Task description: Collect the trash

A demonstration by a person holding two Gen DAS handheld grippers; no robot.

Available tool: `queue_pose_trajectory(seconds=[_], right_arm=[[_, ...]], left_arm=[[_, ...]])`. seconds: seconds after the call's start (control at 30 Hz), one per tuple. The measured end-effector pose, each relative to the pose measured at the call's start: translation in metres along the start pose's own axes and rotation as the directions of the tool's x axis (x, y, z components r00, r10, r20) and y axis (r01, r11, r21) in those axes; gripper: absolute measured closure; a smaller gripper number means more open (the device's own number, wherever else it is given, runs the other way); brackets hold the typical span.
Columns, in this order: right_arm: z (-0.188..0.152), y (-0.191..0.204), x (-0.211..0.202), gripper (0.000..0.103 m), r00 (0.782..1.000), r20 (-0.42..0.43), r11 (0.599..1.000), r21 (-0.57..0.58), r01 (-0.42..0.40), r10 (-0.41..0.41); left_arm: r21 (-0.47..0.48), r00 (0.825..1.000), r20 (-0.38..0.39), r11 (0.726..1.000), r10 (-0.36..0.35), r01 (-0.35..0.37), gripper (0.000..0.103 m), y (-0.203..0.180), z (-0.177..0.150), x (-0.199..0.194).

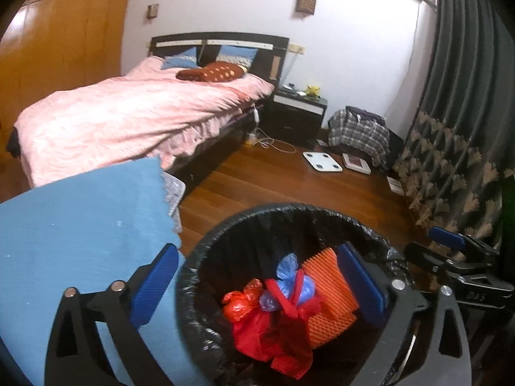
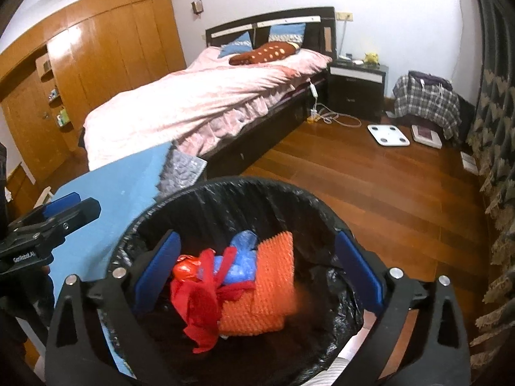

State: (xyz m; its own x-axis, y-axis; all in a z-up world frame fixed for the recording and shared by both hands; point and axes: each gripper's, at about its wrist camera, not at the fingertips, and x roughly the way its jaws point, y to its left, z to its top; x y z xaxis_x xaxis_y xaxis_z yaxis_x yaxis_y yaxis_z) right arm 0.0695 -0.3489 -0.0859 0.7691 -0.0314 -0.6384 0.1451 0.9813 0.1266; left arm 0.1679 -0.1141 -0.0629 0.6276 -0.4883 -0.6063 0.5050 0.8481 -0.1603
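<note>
Your room frames it all: the bed with its pink cover fills the back, wood floor runs to the right, and the blue worktop sits just beside the bin. The black-lined bin stands below both tools, and the trash lies inside it: an orange ridged piece, a red bag and a blue bag bunched together. Your left tool is spread wide with nothing between its pads, and your right tool is spread the same, empty. I judge the drop-in step done for these 3 pieces. Next, lift both tools clear of the rim and look over the worktop and floor for more trash; none is plain from here.
</note>
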Motion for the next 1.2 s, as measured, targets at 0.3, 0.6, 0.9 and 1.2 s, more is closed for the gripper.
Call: queue_pose_trajectory(seconds=[0.3,0.6,0.9,1.2], right_arm=[[0.013,0.038,-0.039,0.005,0.998,0.046,0.996,-0.071,-0.049,0.052],[0.017,0.07,-0.072,0.005,0.992,0.061,0.989,-0.11,-0.103,0.111],[0.018,0.092,-0.099,0.005,0.986,0.081,0.982,-0.137,-0.133,0.145],[0.013,0.105,-0.115,0.005,0.982,0.09,0.977,-0.151,-0.151,0.166]], left_arm=[[-0.027,0.998,0.036,0.998,0.06,-0.059,0.006,0.012,0.0,-0.049],[-0.029,0.99,0.084,0.993,0.118,-0.116,0.006,0.017,-0.005,-0.099],[-0.017,0.98,0.141,0.99,0.14,-0.139,0.006,0.014,-0.014,-0.144],[-0.015,0.97,0.192,0.989,0.147,-0.147,0.006,0.008,-0.023,-0.171]])
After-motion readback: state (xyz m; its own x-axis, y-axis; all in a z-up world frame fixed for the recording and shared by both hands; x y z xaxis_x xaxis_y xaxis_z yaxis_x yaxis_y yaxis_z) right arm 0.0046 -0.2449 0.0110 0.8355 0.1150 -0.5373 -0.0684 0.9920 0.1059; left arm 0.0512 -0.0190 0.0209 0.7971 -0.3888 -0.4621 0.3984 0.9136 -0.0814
